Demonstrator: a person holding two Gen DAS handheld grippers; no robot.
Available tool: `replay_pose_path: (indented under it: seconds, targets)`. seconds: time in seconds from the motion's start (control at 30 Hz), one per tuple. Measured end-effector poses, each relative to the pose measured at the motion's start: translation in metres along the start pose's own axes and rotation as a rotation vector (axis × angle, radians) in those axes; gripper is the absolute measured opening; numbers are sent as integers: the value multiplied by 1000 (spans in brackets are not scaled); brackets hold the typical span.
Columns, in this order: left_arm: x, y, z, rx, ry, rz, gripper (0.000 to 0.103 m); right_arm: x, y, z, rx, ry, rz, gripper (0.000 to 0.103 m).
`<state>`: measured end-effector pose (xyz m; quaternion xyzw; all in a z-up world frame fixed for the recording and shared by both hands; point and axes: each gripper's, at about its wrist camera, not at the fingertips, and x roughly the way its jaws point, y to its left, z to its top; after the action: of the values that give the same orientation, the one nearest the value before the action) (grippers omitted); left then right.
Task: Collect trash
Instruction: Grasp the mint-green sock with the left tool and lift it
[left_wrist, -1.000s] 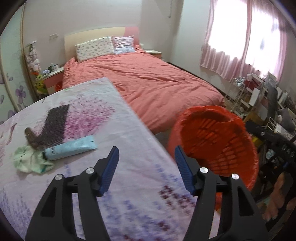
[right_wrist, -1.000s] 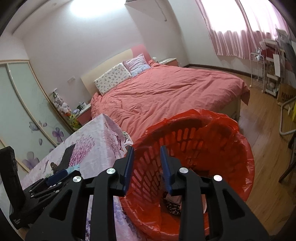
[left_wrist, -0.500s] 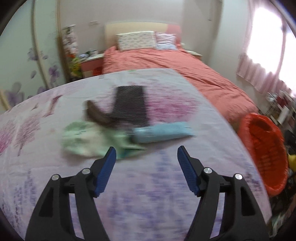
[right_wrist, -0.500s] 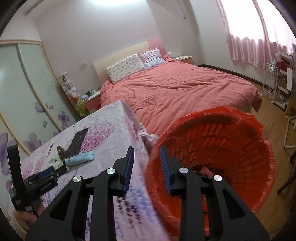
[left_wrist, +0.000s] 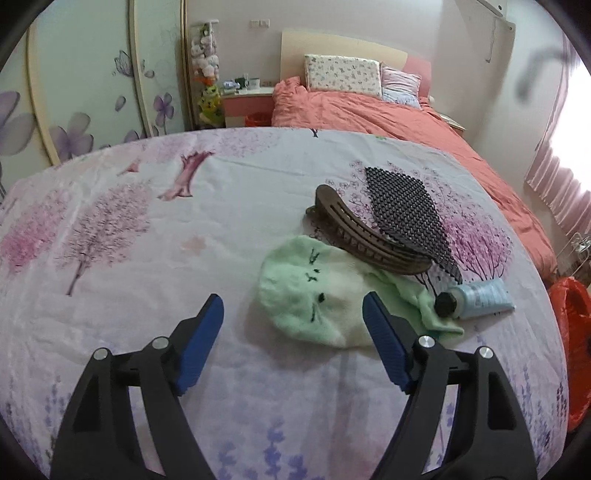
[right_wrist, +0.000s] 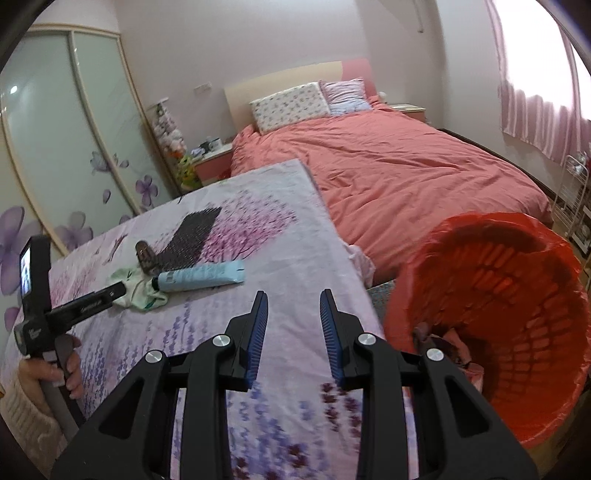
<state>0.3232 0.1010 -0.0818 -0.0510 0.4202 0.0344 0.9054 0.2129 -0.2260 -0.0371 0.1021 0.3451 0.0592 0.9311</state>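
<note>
Reaching for the green sock (left_wrist: 314, 299) near the desk's (left_wrist: 147, 236) right edge, the left gripper (left_wrist: 293, 314) is opening, nothing between its jaws yet. I'd pinch only the sock, since the brown hair clip (left_wrist: 365, 236) lies on its far end. Right gripper (right_wrist: 293, 325) is empty, jaws slightly apart, beside the red bin (right_wrist: 517, 295). Bin contents are hard to make out.

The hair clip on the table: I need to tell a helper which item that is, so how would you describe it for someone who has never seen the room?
On the table with the floral cloth, find the small cluster of items. The hair clip is the long, curved brown piece lying between the pale green cloth and the black dotted mat. It alone is brown, arched and slotted.
</note>
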Motion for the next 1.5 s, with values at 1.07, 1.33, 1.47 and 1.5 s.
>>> replay_pose_path:
  seconds: [1.07, 1.33, 1.47, 1.5]
  targets:
    - [-14, 98, -13, -60, 19, 91, 21, 66, 113, -1, -97, 131, 144, 30]
    - [-16, 106, -15, -81, 19, 66, 22, 94, 155, 11, -164, 121, 143, 25]
    - [-16, 109, -16, -82, 19, 64, 22, 104, 159, 14, -188, 134, 102, 24]
    - [-16, 109, -16, -82, 19, 64, 22, 105, 161, 16, -201, 131, 90, 24]
